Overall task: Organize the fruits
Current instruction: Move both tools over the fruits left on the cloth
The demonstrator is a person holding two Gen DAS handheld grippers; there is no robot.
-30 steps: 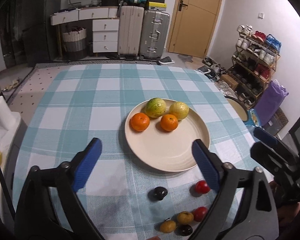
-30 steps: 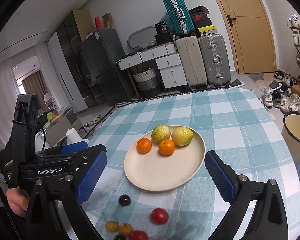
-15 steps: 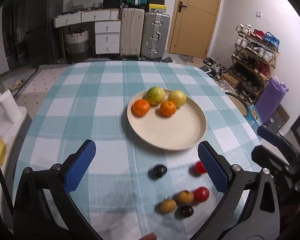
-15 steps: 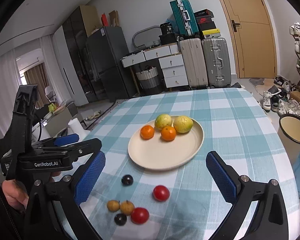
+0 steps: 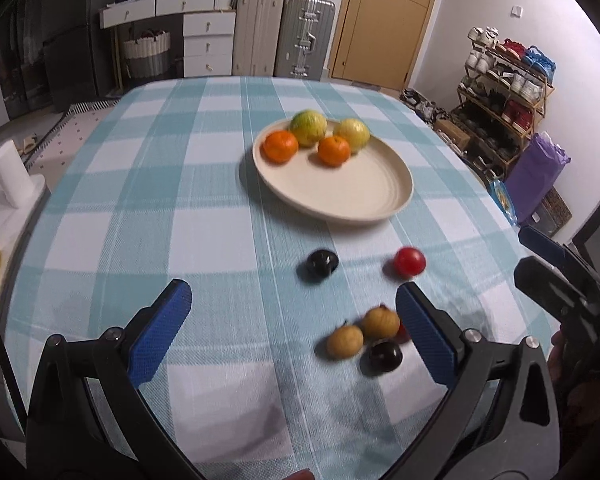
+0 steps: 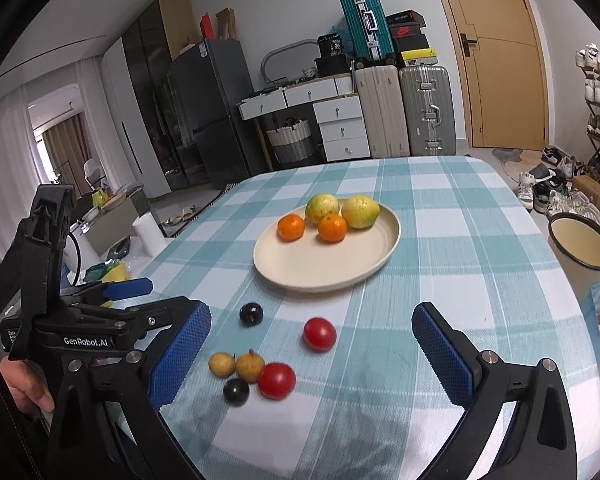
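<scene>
Two hand-held grippers above a counter (image 6: pixel 480 240) covered by a teal-and-white checked cloth. The left gripper (image 5: pixel 292 332) has its blue-padded fingers (image 5: pixel 160 334) spread wide apart and empty; the right gripper (image 6: pixel 310 354) likewise has its fingers (image 6: pixel 440 350) wide apart, holding nothing. A cream plate (image 6: pixel 320 268) lies near the counter's middle and carries, along its far side, two oranges (image 6: pixel 291 227) and two yellow-green citrus fruits (image 6: pixel 361 211), all close together. On the cloth nearer the grippers and apart from the plate lie the loose small fruits: a dark plum (image 6: pixel 251 313), a red tomato (image 6: pixel 319 334) to its right, and a nearer cluster of two tan round fruits (image 6: pixel 221 364), a second dark fruit (image 6: pixel 236 391) and a second tomato (image 6: pixel 276 380), which lie touching or just beside one another. Slight motion blur softens the left wrist view.
</scene>
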